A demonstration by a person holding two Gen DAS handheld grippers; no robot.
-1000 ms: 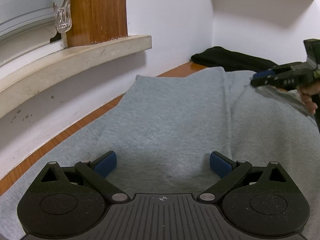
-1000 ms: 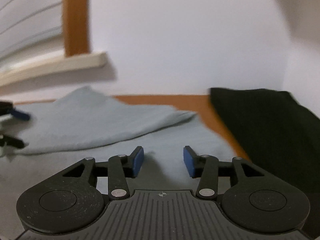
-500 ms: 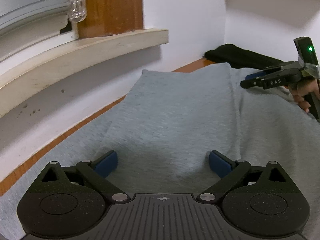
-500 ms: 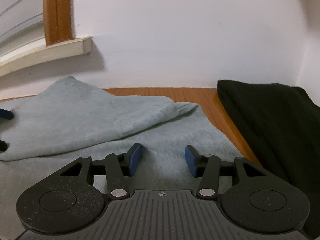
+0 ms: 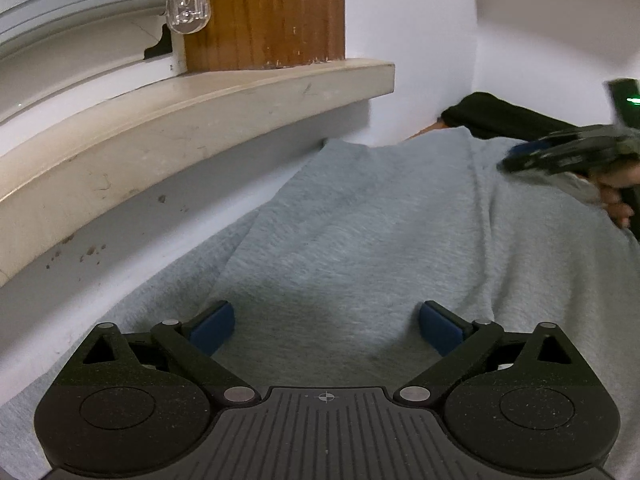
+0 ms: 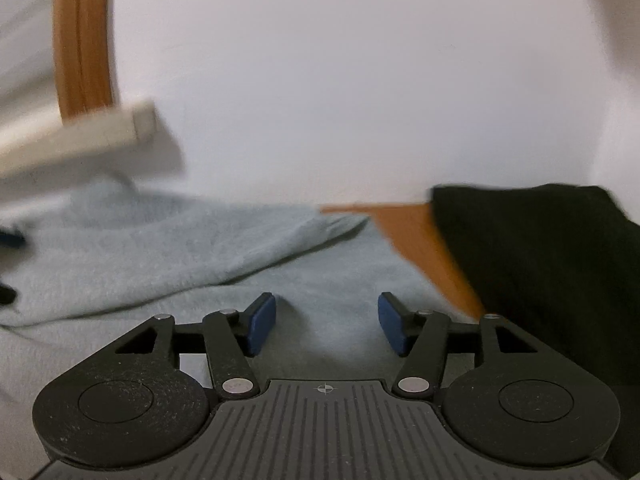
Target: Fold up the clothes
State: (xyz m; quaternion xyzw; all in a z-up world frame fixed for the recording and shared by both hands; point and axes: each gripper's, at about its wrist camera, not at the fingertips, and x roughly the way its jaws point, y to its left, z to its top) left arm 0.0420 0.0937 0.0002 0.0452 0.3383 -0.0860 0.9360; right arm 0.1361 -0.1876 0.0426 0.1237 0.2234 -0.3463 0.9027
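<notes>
White wall and a pale windowsill fill my left view; the grey garment lies spread below, my left claw gaping wide and empty over it. From my right view, my right claw is opening, nothing between its pads, over the same cloth; a black garment sits far right.

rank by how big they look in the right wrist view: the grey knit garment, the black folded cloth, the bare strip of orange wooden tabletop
1. Grey knit garment, largest.
2. Black folded cloth; it is partly cut off by the frame edge, so its true extent is unsure.
3. Bare strip of orange wooden tabletop, smallest.
</notes>
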